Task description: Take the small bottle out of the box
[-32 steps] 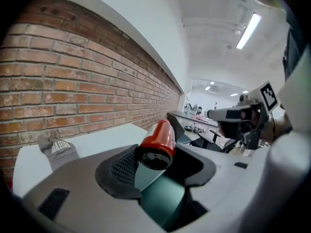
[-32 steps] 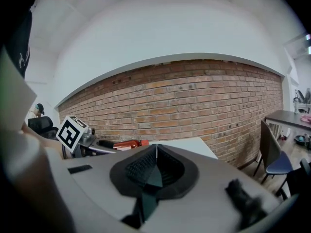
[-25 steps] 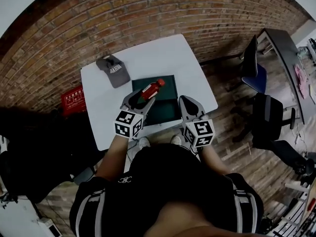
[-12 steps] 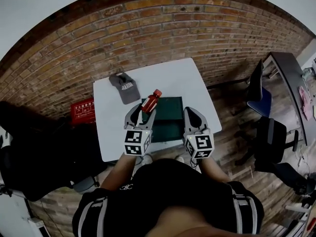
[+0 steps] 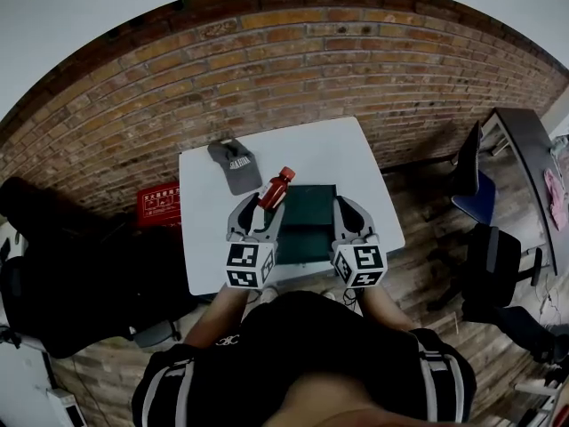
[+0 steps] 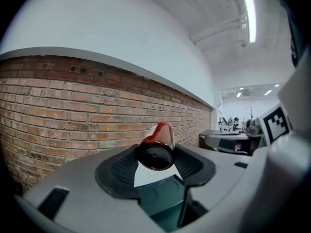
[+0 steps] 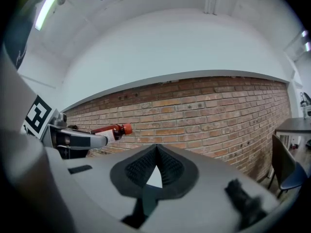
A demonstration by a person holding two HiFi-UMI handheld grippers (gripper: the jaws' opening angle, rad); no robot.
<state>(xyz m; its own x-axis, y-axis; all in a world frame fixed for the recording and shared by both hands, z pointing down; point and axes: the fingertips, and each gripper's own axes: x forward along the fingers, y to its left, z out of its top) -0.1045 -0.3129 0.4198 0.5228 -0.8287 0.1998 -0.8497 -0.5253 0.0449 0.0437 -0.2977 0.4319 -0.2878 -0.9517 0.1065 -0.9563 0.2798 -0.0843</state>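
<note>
My left gripper is shut on a small bottle of dark red liquid with a red cap, held tilted in the air over the left edge of the dark green box. In the left gripper view the bottle's round base sits squeezed between the two black pads, with the box below. My right gripper hovers at the box's right side. Its jaws meet at the tips with nothing between them. From there I see the bottle sticking out of the left gripper.
A grey cap lies on the white table behind and left of the box. A brick wall runs behind the table. On the floor to the left stands a red crate. Dark chairs and a desk are at the right.
The left gripper has carried the bottle up and leftward from above the box's middle to its left edge. The right gripper has stayed shut beside the box.
</note>
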